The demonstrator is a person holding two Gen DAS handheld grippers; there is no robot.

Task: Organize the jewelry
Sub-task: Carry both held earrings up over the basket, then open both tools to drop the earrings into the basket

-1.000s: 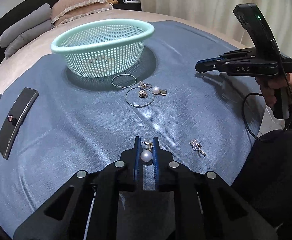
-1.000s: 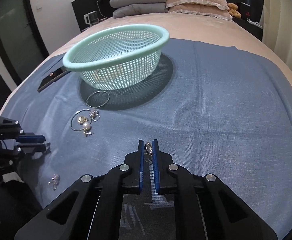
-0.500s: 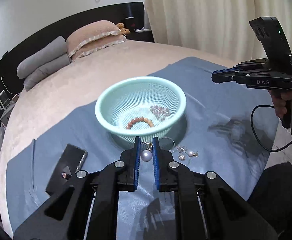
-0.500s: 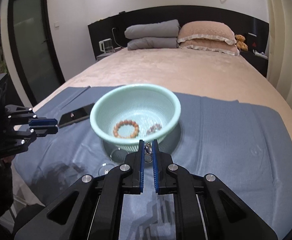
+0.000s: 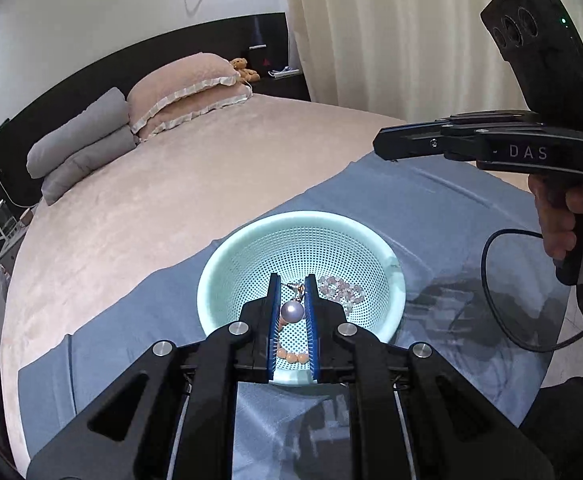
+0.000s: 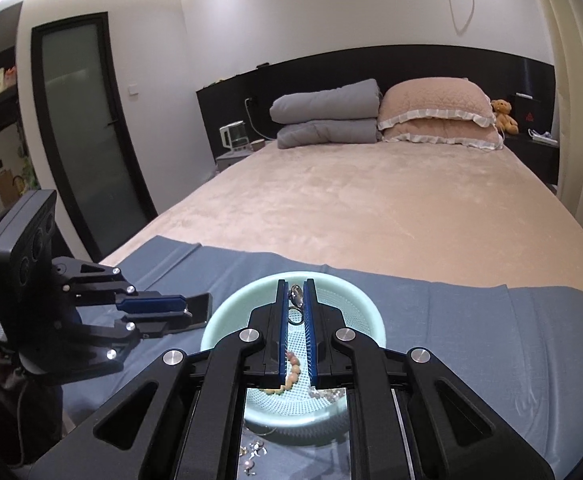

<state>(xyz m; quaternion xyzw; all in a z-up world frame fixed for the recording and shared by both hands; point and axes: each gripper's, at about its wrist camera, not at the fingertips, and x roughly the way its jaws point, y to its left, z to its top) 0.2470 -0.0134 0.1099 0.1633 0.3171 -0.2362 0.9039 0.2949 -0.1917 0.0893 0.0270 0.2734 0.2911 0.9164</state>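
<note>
My left gripper (image 5: 292, 286) is shut on a pearl earring (image 5: 292, 311) and holds it high above the mint-green mesh basket (image 5: 219, 280). My right gripper (image 6: 296, 290) is shut on a small silver earring (image 6: 296, 298) and also hangs above the basket (image 6: 365, 308). In the basket lie an orange bead bracelet (image 5: 291, 356) and a pale pink bead bracelet (image 5: 341, 290). The orange bracelet also shows in the right wrist view (image 6: 291, 372). Each gripper shows in the other's view: the right one at the upper right (image 5: 383, 146), the left one at the left (image 6: 183, 312).
The basket stands on a blue cloth (image 5: 131, 340) spread over a beige bed (image 6: 371, 200). A black phone (image 6: 199, 306) lies on the cloth left of the basket. Loose jewelry (image 6: 253, 454) lies on the cloth in front of the basket. Pillows (image 6: 431, 116) are at the headboard.
Both grippers have risen from the cloth with their earrings and moved over the basket. The views now look down into the basket from higher up.
</note>
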